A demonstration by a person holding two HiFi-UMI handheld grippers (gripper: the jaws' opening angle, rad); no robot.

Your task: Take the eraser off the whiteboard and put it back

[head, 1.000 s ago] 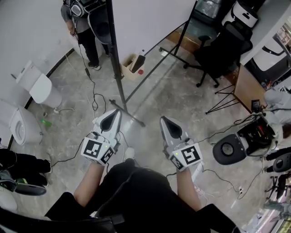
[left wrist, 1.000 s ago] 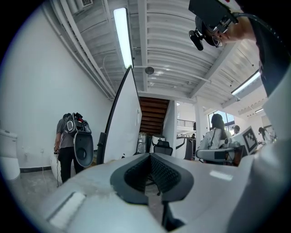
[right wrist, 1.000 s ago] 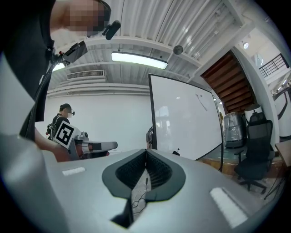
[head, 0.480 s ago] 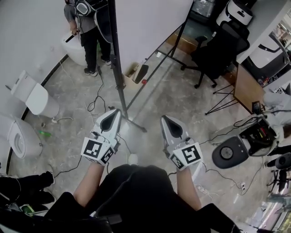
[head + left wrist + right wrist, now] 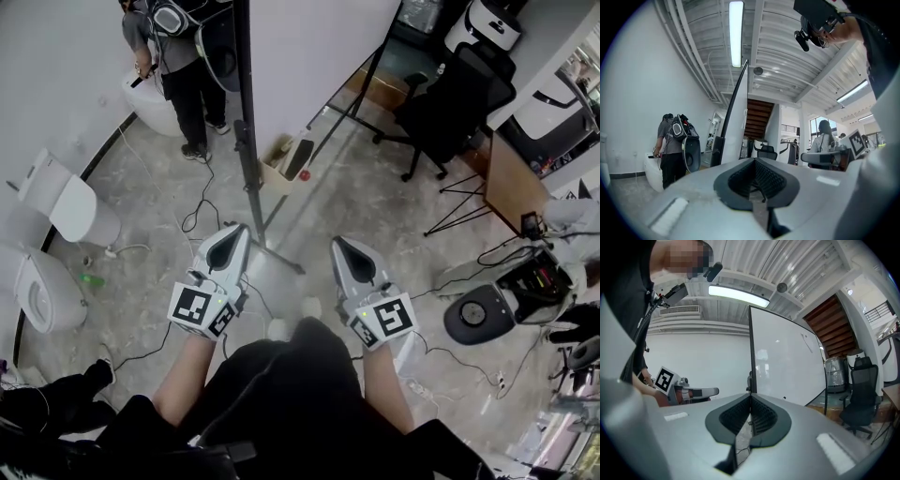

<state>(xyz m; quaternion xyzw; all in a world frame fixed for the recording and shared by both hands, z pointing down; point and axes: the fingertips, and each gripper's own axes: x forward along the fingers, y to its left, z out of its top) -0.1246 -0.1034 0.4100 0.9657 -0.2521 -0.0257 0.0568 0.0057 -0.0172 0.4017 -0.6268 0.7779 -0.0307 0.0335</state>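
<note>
The whiteboard [image 5: 319, 47] stands ahead on a black stand, its frame post [image 5: 246, 122] running down toward me. In the right gripper view the whiteboard [image 5: 787, 362] fills the middle, and a small dark block [image 5: 749, 379] sits against its frame; I cannot tell whether it is the eraser. My left gripper [image 5: 242, 231] and right gripper [image 5: 336, 244] are held level side by side, pointing at the board and well short of it. Both are shut with nothing in them, as the left gripper [image 5: 754, 159] and right gripper [image 5: 751, 395] views also show.
A cardboard box [image 5: 278, 161] with a dark object lies at the stand's foot. A person with a backpack [image 5: 178, 56] stands at the left of the board. Toilets [image 5: 70, 202] line the left wall. An office chair [image 5: 459, 98], a round device [image 5: 478, 314] and cables lie to the right.
I have walked toward the whiteboard: the stand, box and floor have slid nearer in the head view. Both grippers keep their pose and stay shut.
</note>
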